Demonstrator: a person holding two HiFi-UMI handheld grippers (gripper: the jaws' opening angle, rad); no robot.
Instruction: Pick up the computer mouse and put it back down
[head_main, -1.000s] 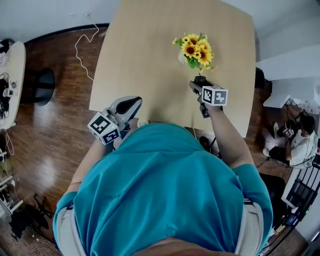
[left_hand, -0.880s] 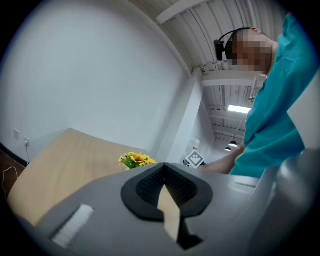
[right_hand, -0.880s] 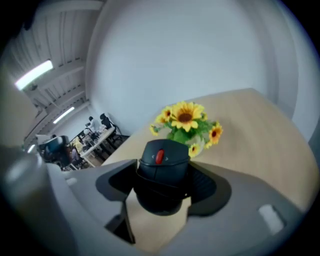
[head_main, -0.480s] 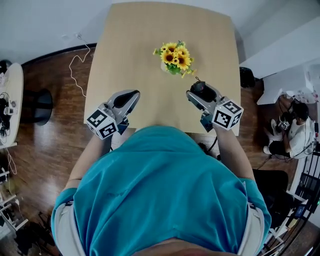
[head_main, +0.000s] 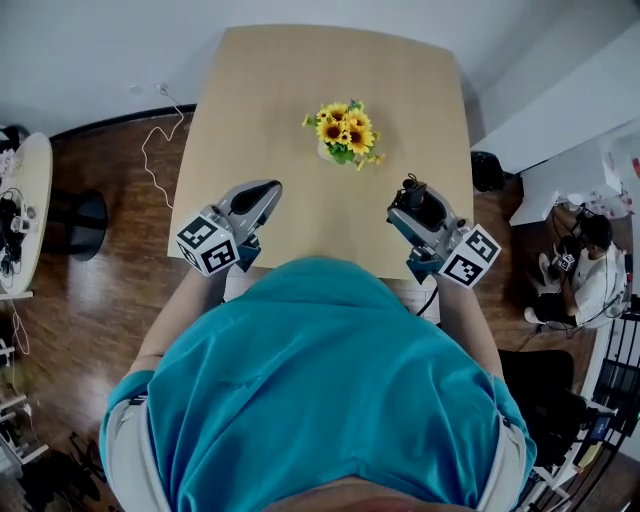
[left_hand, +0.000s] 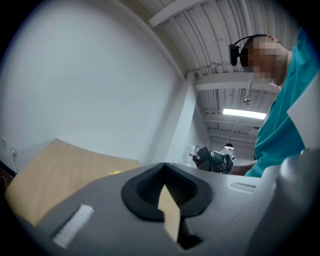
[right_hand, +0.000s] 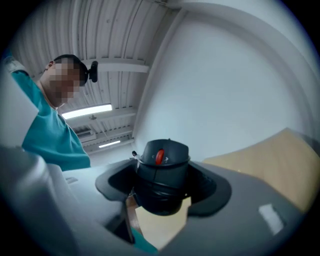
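The black computer mouse (head_main: 418, 197) with a red scroll wheel (right_hand: 159, 157) is held in the air over the near right part of the light wooden table (head_main: 290, 90). My right gripper (head_main: 412, 195) is shut on it, one pad on each side (right_hand: 162, 186). My left gripper (head_main: 262, 192) hovers over the table's near left edge. Its jaws look shut with nothing between them (left_hand: 162, 175). Both grippers point level, away from the person in the teal shirt.
A small vase of sunflowers (head_main: 343, 130) stands mid-table, between and beyond the grippers. A white cable (head_main: 160, 130) lies on the dark wood floor at the left, near a black stool (head_main: 75, 210). Another person (head_main: 590, 250) sits at the far right.
My right gripper has risen with the mouse and drawn back from beside the flowers toward the table's near right edge. The left gripper has lifted a little.
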